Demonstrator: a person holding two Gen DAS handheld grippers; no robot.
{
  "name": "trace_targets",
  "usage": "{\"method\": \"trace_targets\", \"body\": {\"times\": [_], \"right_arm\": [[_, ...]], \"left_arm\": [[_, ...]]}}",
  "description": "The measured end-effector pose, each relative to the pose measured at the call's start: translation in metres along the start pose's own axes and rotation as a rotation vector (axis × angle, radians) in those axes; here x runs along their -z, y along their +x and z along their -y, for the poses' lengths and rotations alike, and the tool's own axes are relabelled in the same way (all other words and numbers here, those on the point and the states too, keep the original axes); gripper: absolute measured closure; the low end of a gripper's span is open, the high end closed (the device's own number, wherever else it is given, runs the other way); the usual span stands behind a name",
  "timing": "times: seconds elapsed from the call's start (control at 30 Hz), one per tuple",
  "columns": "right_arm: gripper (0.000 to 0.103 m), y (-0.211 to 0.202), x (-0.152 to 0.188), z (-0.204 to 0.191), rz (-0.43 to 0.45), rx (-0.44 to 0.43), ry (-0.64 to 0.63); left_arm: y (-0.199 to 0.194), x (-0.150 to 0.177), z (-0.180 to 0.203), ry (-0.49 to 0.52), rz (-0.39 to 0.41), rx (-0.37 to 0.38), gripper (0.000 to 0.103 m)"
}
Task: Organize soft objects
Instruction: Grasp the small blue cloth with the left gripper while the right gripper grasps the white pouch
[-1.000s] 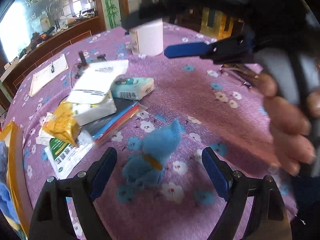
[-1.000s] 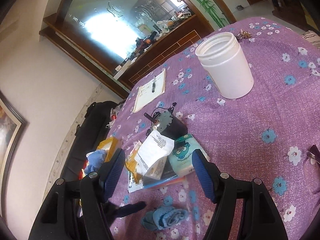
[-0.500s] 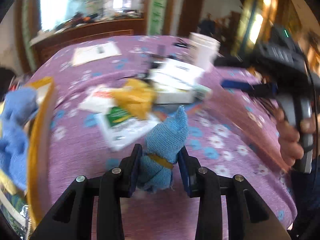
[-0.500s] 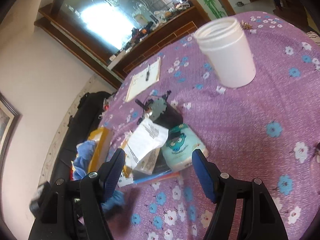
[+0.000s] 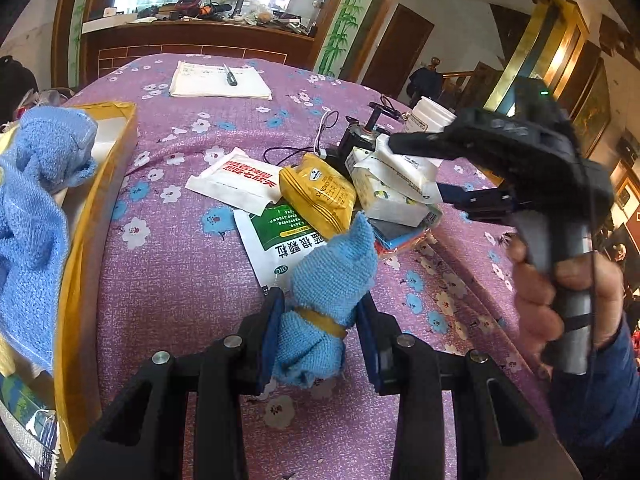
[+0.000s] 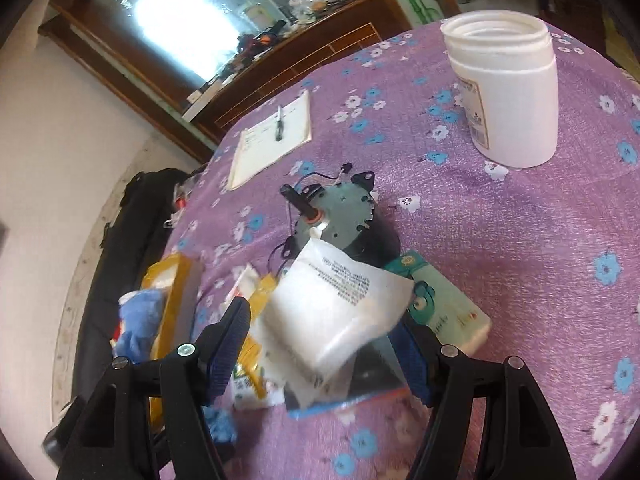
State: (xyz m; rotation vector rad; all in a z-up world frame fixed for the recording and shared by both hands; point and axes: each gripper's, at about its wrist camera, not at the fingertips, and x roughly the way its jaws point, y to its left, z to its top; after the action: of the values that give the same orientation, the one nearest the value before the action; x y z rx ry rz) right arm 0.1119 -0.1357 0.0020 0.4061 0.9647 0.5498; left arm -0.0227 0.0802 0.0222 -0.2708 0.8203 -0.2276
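My left gripper (image 5: 320, 332) is shut on a rolled blue cloth (image 5: 328, 280) with a yellow band, held just above the purple tablecloth. A yellow-rimmed box (image 5: 100, 208) at the left holds another blue cloth (image 5: 32, 200). My right gripper (image 6: 324, 344) is open, its jaws on either side of a white soft packet (image 6: 332, 312) in the pile; it also shows in the left wrist view (image 5: 472, 184). The pile has a yellow pouch (image 5: 318, 194), a green-and-white sachet (image 5: 280, 236) and a teal tissue pack (image 6: 444, 312).
A white open jar (image 6: 508, 96) stands at the far right. A small grey motor with wires (image 6: 340, 216) lies behind the pile. A notepad with a pen (image 5: 220, 82) lies at the far side. The table (image 5: 180, 280) edge drops off left of the box.
My left gripper closed on the rolled blue cloth, lifted it and swung left toward the box. My right gripper moved down and forward over the pile, around the white packet.
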Motion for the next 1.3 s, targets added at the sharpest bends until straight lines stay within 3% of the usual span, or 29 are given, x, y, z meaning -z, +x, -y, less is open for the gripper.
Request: {"method": "trace_targets", "body": {"times": [0.03,0.13,0.23,0.47,0.7,0.8,0.93,1.0,1.07,1.13,1.2,1.3], "right_arm": [[0.059,0.002,0.001,0.0,0.007,0.01,-0.004],[0.08,-0.01,0.001,0.005,0.056,-0.032,0.001],[0.089,-0.036,0.004,0.002,0.111,-0.063,-0.044],[0.092,-0.064,0.044,-0.022,0.135,-0.156,-0.23],[0.092,-0.047,0.054,-0.027,0.035,-0.229,-0.269],[0.092,-0.04,0.057,-0.028,-0.056,-0.285,-0.253],[0.091,-0.02,0.059,-0.015,-0.175,-0.247,-0.191],[0.087,-0.012,0.059,-0.004,-0.196,-0.18,-0.156],[0.076,-0.01,0.058,-0.001,-0.186,-0.117,-0.153],[0.046,-0.011,0.057,-0.003,-0.173,-0.084,-0.163],[0.027,-0.014,0.058,-0.007,-0.152,-0.089,-0.166],[0.024,-0.018,0.059,-0.016,-0.117,-0.082,-0.19]], "left_arm": [[-0.002,0.0,0.001,0.001,0.001,0.002,0.068],[-0.001,0.0,0.0,0.002,0.001,0.005,0.068],[0.001,-0.001,-0.002,-0.007,-0.002,0.008,0.068],[0.002,-0.003,-0.003,-0.016,0.003,0.009,0.068],[0.007,-0.004,-0.01,-0.059,-0.017,0.017,0.068],[0.009,-0.005,-0.012,-0.068,-0.021,0.02,0.068],[0.012,-0.005,-0.013,-0.075,-0.032,0.023,0.068],[0.013,-0.006,-0.013,-0.076,-0.038,0.027,0.068],[0.014,-0.006,-0.013,-0.075,-0.042,0.03,0.068],[0.016,-0.006,-0.012,-0.074,-0.048,0.031,0.068],[0.016,-0.006,-0.013,-0.074,-0.049,0.033,0.068],[0.016,-0.006,-0.012,-0.073,-0.046,0.028,0.068]]}}
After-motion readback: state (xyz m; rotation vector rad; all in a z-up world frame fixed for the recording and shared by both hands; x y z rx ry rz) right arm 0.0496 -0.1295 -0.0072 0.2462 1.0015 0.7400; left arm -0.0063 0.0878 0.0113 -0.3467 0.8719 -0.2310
